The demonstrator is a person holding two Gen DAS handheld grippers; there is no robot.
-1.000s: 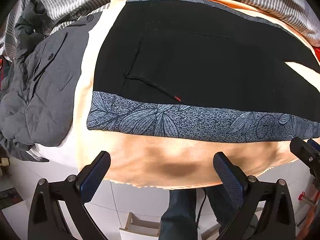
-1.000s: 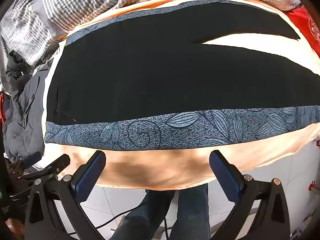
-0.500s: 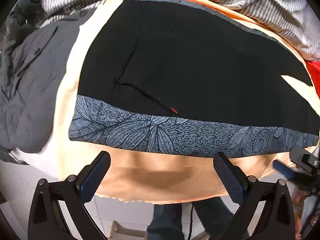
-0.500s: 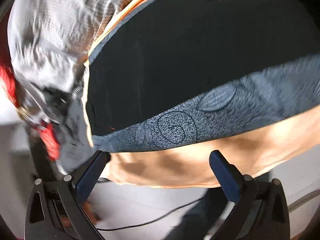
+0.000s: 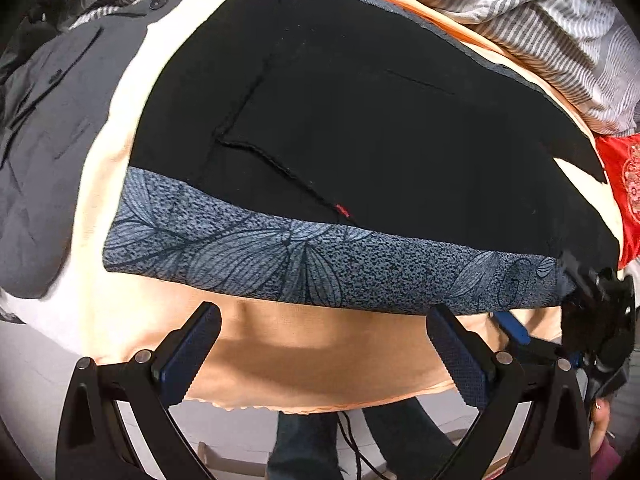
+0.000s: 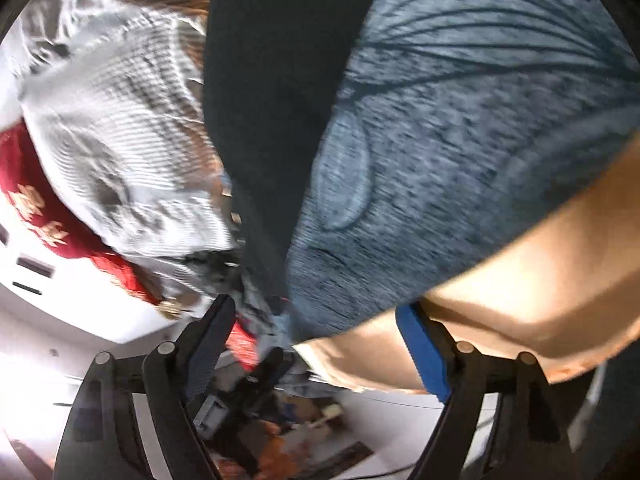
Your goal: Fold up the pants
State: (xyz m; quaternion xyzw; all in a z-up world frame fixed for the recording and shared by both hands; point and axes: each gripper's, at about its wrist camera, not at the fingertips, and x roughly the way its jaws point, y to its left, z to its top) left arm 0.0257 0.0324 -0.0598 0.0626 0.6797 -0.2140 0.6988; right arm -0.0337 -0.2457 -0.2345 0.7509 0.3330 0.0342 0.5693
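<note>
Pants [image 5: 360,128] lying flat on the peach sheet [image 5: 304,360].
Left gripper [image 5: 324,356] and right gripper [image 6: 316,344] both have jaws wide, holding nothing.

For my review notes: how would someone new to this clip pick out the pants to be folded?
Find the peach sheet covering the work surface. The pants lie flat across its middle: black, with a blue-grey leaf-print band along the near edge. The grey jacket to the left is plain with buttons, and the striped bedding behind is grey and white.
</note>
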